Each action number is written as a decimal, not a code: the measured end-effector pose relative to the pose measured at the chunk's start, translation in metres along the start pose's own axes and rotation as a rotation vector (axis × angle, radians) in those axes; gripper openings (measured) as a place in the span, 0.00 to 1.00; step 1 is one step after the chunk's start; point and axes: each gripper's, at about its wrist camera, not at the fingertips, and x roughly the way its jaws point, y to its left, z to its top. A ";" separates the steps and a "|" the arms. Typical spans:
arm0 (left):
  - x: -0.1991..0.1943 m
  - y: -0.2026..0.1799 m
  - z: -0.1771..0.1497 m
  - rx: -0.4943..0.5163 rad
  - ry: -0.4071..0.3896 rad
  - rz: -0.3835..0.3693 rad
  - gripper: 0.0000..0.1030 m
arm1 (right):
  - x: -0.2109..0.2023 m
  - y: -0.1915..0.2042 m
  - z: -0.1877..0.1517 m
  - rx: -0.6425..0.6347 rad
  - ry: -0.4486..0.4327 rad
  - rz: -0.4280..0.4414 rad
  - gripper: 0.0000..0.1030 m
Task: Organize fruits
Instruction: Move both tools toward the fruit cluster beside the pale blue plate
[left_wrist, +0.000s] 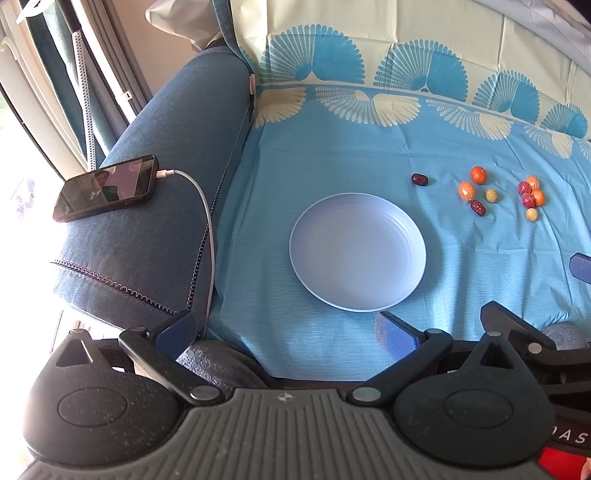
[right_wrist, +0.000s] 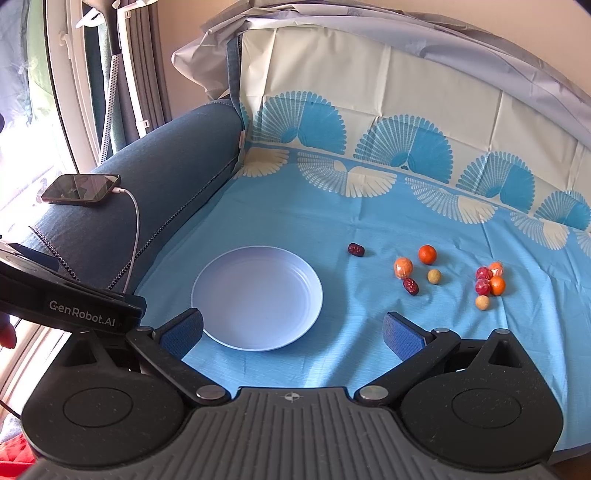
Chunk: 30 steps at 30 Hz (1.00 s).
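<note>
Presently, from the left: a phone (right_wrist: 82, 189) lies on the blue sofa arm (right_wrist: 166, 162), tethered by a white charging cable (right_wrist: 136, 225); it sits well apart from the work area and plays no part in the task.

Left tongs (left_wrist: 284, 330) hang low at the near edge, spread wide with nothing between the pads, aimed toward the plate. Right tongs (right_wrist: 293, 332) stand likewise wide and empty.

Next rightward, the pale plate (right_wrist: 229, 291) rests flat on the patterned blue cloth (right_wrist: 314, 214) spread over the seat. It is bare, evidently set out as the receiving dish.

Further right lies the fruit, all on the cloth, none on the plate: one lone red date (right_wrist: 356, 249) nearest the plate; then a loose group around an orange (right_wrist: 427, 254); then a tight cluster (right_wrist: 489, 280) at far right, its pieces touching (some look wrapped in film).

Judgement: sorting not yet begun. The right tongs sit on the fruit side and are better placed for a first pick.
</note>
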 end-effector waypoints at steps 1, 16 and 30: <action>-0.001 -0.001 -0.001 -0.001 -0.001 0.001 1.00 | -0.001 0.000 0.000 -0.001 -0.001 0.000 1.00; -0.010 0.000 -0.005 0.004 -0.018 -0.008 1.00 | -0.009 0.000 -0.004 0.003 -0.020 -0.012 1.00; 0.002 -0.044 0.012 0.066 -0.020 -0.040 1.00 | 0.003 -0.066 -0.019 0.142 -0.022 -0.162 1.00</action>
